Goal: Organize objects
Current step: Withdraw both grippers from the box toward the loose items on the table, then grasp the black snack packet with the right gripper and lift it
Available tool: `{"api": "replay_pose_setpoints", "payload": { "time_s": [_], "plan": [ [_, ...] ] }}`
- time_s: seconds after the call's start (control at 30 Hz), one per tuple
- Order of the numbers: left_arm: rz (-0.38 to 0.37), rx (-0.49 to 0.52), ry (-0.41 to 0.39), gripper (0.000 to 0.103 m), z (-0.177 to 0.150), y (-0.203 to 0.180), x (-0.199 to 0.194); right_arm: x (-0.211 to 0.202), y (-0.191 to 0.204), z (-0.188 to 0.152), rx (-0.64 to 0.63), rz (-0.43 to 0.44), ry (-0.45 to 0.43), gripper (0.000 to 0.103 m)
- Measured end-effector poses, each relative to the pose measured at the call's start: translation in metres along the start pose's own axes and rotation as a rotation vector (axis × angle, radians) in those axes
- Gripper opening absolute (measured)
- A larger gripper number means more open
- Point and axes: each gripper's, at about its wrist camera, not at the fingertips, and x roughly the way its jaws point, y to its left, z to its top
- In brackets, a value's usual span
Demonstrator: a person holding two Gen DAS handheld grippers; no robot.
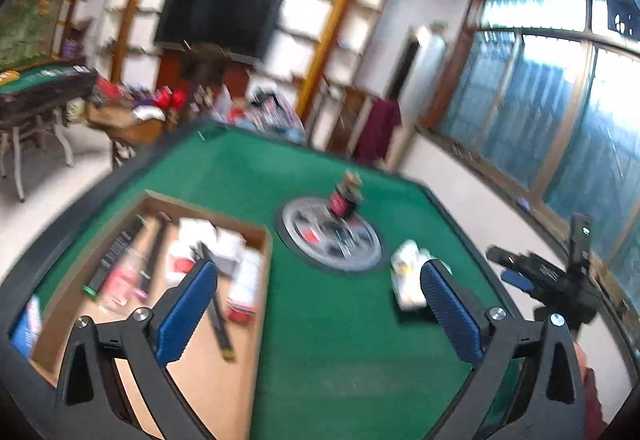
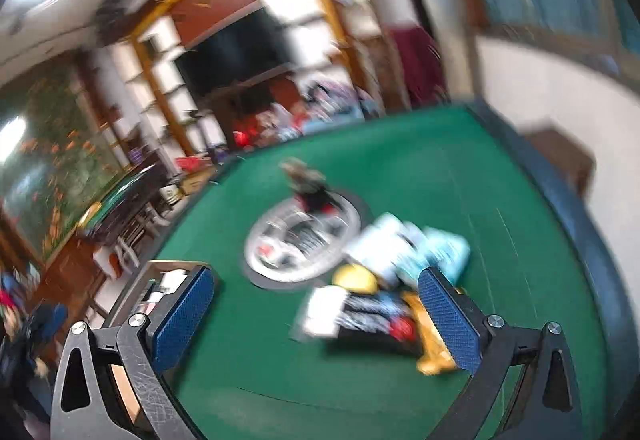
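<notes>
Inside cardboard box (image 1: pixel 256 240), black rod (image 1: pixel 218 310) lengthwise

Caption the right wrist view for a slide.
Open right gripper above green table, small packets ahead beside the round centre plate.

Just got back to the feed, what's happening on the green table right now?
Someone is sorting loose items into the cardboard box on the green table. Both claws are open and hold nothing: the left claw hangs between the box and the round centre plate, the right claw faces a pile of packets still lying loose. The pictures are blurred, so finer detail is unclear.
</notes>
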Motion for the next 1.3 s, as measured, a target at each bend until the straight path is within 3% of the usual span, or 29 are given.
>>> {"api": "replay_pose_setpoints", "payload": {
  "time_s": [0.17,0.33,0.4,0.53,0.63,0.7,0.73,0.8,0.87,0.93,1.0,1.1,1.17,1.3],
  "plan": [
    [0.003,0.021,0.117,0.101,-0.011,-0.022,0.037,0.02,-0.06,0.002,0.096,-0.094,0.036,0.103],
    [0.009,0.026,0.206,0.101,-0.027,-0.037,0.064,0.034,-0.096,0.012,0.085,-0.163,0.032,0.103],
    [0.005,0.016,0.233,0.101,-0.032,-0.04,0.069,0.044,-0.102,0.012,0.109,-0.099,0.083,0.103],
    [0.01,0.008,0.222,0.101,-0.034,-0.04,0.073,0.049,-0.1,0.008,0.176,0.131,0.137,0.103],
    [0.02,0.0,0.238,0.101,-0.037,-0.039,0.076,0.049,-0.071,0.019,0.107,0.272,0.139,0.103],
    [0.021,0.002,0.252,0.101,-0.041,-0.038,0.076,0.071,-0.049,0.024,0.052,0.36,0.242,0.103],
    [0.021,0.004,0.255,0.101,-0.043,-0.038,0.076,0.081,-0.041,0.025,0.021,0.35,0.277,0.103],
    [0.019,0.009,0.256,0.101,-0.045,-0.037,0.073,0.105,-0.03,0.019,-0.04,0.235,0.332,0.103],
    [0.02,0.019,0.247,0.101,-0.045,-0.036,0.069,0.121,-0.028,0.007,-0.015,0.235,0.421,0.103],
    [0.025,0.032,0.24,0.101,-0.045,-0.034,0.067,0.118,-0.025,-0.004,0.027,0.305,0.453,0.103],
    [0.022,0.027,0.25,0.101,-0.048,-0.03,0.071,0.111,-0.015,-0.016,0.084,0.451,0.511,0.103],
    [-0.002,-0.01,0.285,0.101,-0.054,-0.024,0.078,0.097,0.004,-0.027,0.097,0.602,0.55,0.103],
    [-0.017,-0.031,0.307,0.101,-0.057,-0.021,0.081,0.087,0.009,-0.026,0.07,0.582,0.505,0.103],
    [-0.012,-0.05,0.309,0.101,-0.06,-0.017,0.081,0.068,-0.002,-0.012,0.033,0.413,0.337,0.103]
  ]
}}
